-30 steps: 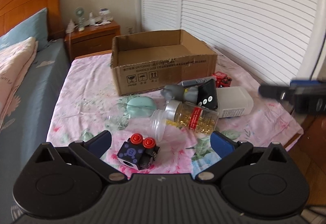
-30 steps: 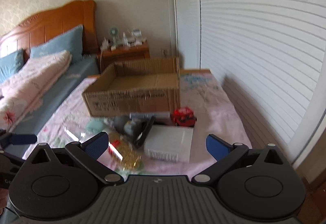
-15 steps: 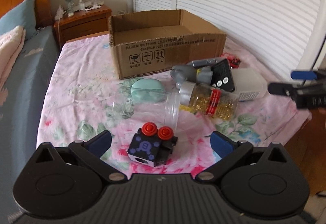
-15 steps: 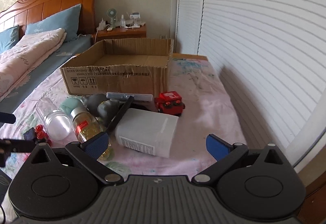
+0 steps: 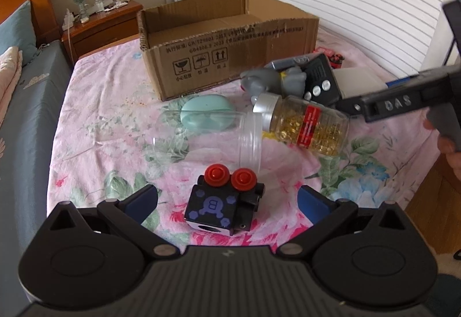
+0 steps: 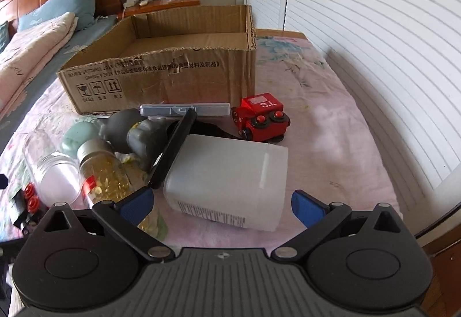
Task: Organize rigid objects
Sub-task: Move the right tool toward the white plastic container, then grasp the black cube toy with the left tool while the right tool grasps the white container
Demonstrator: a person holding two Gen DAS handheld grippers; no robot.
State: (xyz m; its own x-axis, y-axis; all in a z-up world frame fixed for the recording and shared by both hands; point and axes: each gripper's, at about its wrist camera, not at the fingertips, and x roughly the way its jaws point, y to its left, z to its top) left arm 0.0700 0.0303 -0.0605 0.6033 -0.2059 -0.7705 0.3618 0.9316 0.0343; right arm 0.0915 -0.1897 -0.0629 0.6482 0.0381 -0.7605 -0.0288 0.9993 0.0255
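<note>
An open cardboard box [image 5: 230, 49] stands on the bed, its inside bare in the right wrist view [image 6: 161, 58]. In front of it lie loose objects. My left gripper [image 5: 227, 201] is open, its fingers either side of a black toy block [image 5: 223, 203] with two red knobs. My right gripper [image 6: 220, 203] is open around the near end of a white plastic container [image 6: 230, 181] lying on its side. A capsule bottle [image 5: 305, 125] with a silver cap, a clear jar [image 5: 207, 141], a teal case [image 5: 207, 115], a grey toy [image 5: 273, 81] and a red toy car [image 6: 260, 118] lie nearby.
A black remote [image 5: 321, 81] leans on the grey toy, and a grey flat case [image 6: 184, 109] lies by the box. A wooden nightstand [image 5: 100, 26] with small items stands behind. Louvred white doors [image 6: 360, 29] run along the right. The bed edge [image 5: 426, 173] drops off at right.
Both grippers have moved forward and down toward the objects. The black block now sits between my left fingers and the white container between my right fingers.
</note>
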